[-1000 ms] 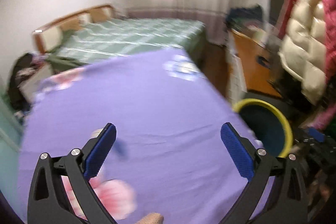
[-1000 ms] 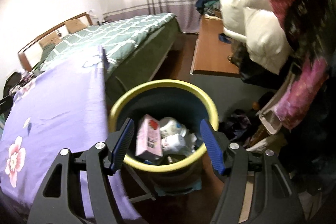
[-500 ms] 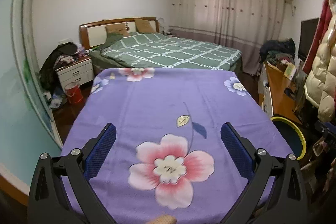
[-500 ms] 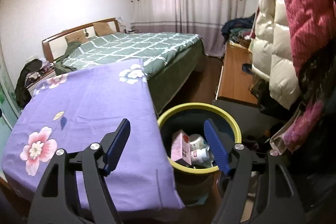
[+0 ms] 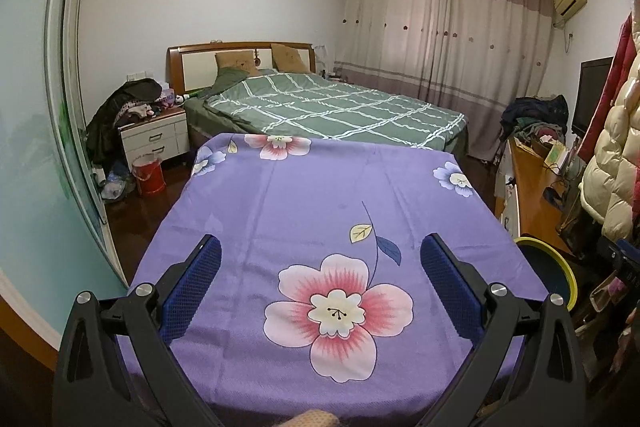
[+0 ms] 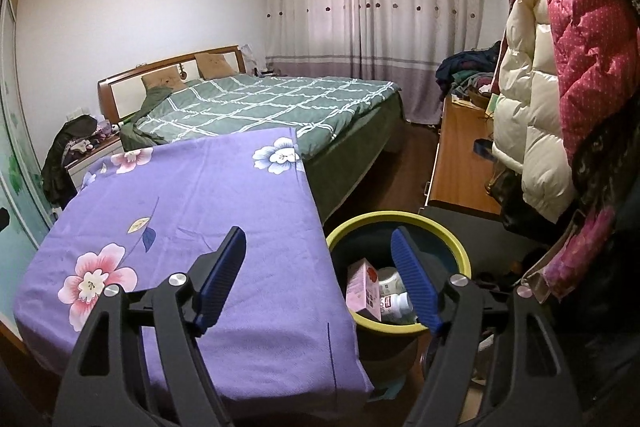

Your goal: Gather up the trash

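Right wrist view shows me the bin (image 6: 400, 223) with trash just right of my surface (image 6: 192, 227), nearest my right gripper (image 6: 320, 281), fingers just spreading, both pairs apart and empty.

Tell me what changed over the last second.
Both grippers pulled back from the bin side. The right gripper, a second ago right over the bin, now sits higher and further back, straddling the purple cloth edge; its empty jaws have just been opening. The left gripper swung to face the cloth squarely. Unchanged: left jaws open and empty; pink carton and bottles in the bin.
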Demonstrator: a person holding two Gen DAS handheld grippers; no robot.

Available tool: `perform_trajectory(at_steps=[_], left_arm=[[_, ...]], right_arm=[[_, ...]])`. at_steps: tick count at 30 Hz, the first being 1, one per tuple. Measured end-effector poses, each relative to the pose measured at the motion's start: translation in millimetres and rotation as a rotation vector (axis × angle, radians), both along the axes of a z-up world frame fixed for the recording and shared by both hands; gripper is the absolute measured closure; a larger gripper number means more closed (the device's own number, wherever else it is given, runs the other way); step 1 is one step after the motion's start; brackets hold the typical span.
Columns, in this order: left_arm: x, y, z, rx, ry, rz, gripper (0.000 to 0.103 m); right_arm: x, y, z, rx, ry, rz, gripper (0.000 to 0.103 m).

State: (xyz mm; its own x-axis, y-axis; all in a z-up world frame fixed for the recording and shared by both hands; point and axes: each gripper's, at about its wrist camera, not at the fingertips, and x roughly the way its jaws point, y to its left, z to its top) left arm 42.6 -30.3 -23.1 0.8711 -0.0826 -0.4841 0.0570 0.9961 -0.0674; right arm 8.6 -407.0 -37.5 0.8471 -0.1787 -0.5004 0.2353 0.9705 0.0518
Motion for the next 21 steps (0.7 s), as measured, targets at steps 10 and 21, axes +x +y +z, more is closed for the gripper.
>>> perform_trajectory(at_steps=[10,21], left_arm=[[1.7,-4.1,-1.8,0.001,0.008,-0.002,0.005],[2.8,-5.4,-5.6,-0.009,0.021,-0.004,0.005]], right_arm=[[1.6,0.0,0.0,0.006,-0.004,0.005,0.031],[2.5,1.1,-0.4,0.008,-0.004,0.007,0.031]])
